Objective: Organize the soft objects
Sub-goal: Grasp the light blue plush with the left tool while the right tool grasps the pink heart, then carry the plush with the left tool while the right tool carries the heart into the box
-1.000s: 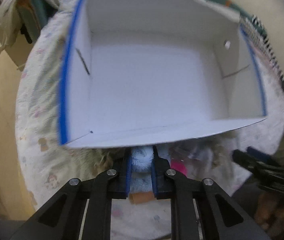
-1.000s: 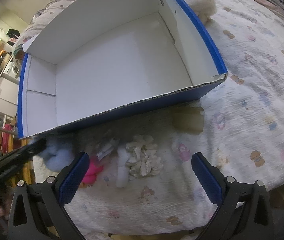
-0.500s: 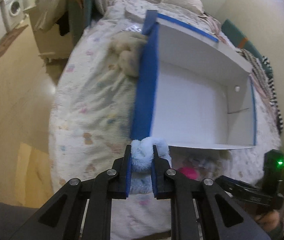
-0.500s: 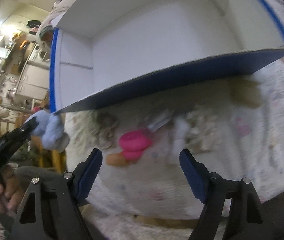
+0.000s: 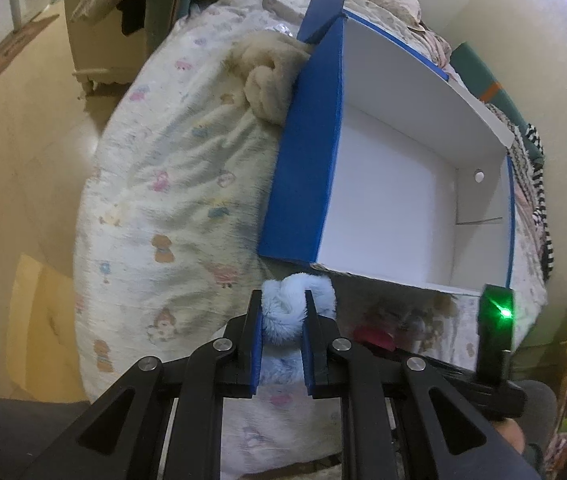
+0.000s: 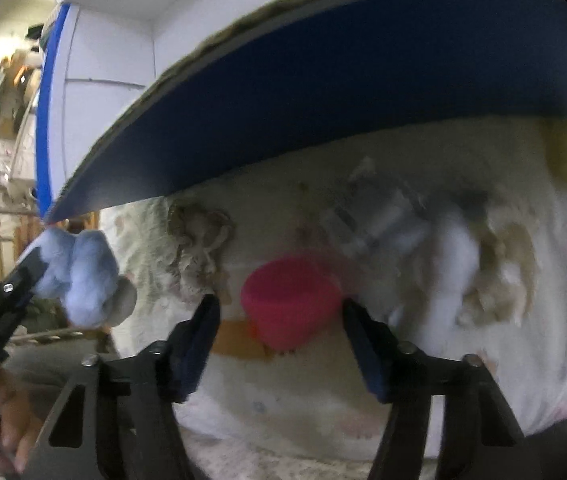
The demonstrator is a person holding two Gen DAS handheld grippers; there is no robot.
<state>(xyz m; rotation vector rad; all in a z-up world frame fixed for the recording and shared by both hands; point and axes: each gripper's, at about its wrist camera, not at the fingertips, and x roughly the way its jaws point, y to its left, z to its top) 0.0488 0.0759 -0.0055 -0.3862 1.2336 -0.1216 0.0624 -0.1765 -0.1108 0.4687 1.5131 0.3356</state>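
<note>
Left gripper (image 5: 282, 334) clenches the blue plush (image 5: 289, 312) beside the box (image 5: 307, 152) corner; lift it over the rim before releasing. Right gripper (image 6: 279, 320) is spread around the pink toy (image 6: 289, 300).

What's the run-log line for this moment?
left tool: shut on blue fluffy toy | right tool: open, around pink cup | box: empty inside | bed

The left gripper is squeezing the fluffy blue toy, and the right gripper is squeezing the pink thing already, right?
Not quite. The left gripper does squeeze the fluffy blue toy, but the right gripper is open. The right wrist view shows its fingers on either side of the pink thing, not closed on it.
</note>
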